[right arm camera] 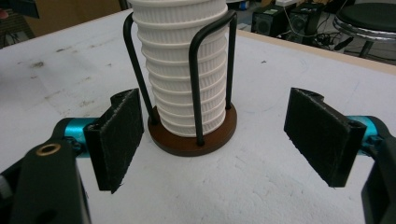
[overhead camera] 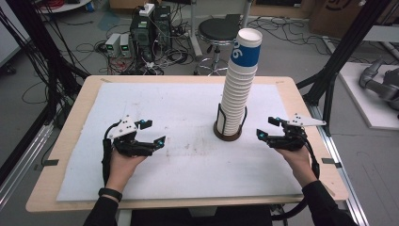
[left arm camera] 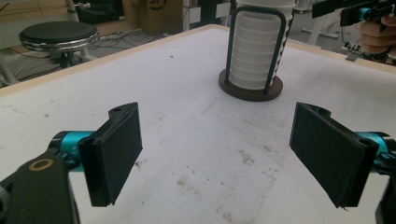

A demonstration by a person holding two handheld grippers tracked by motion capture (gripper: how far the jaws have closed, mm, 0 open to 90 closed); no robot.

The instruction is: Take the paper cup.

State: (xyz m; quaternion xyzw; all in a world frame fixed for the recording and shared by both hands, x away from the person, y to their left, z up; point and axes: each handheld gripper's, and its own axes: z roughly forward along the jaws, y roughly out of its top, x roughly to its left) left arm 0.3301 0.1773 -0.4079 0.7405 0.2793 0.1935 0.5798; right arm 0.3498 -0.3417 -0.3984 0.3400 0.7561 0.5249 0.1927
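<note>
Standing upright in a wire holder (overhead camera: 228, 123) with a round brown base, the stack of paper cups (overhead camera: 240, 89) sits right of centre on the white mat (overhead camera: 179, 108) that covers the table (overhead camera: 70, 155). The topmost cup carries a blue band; the cups below it are white and ribbed.

The left gripper (overhead camera: 149, 133) rests low over the mat, well apart from the holder, on its left. Its jaws stand apart with nothing between them; in the left gripper view only stained mat lies between the pads (left arm camera: 116, 151).

The right gripper (overhead camera: 267, 128) sits just beside the holder on its right side, jaws likewise apart and empty. In the right gripper view the holder's base (right arm camera: 192, 137) lies just beyond the two pads (right arm camera: 119, 135), not touching either.
</note>
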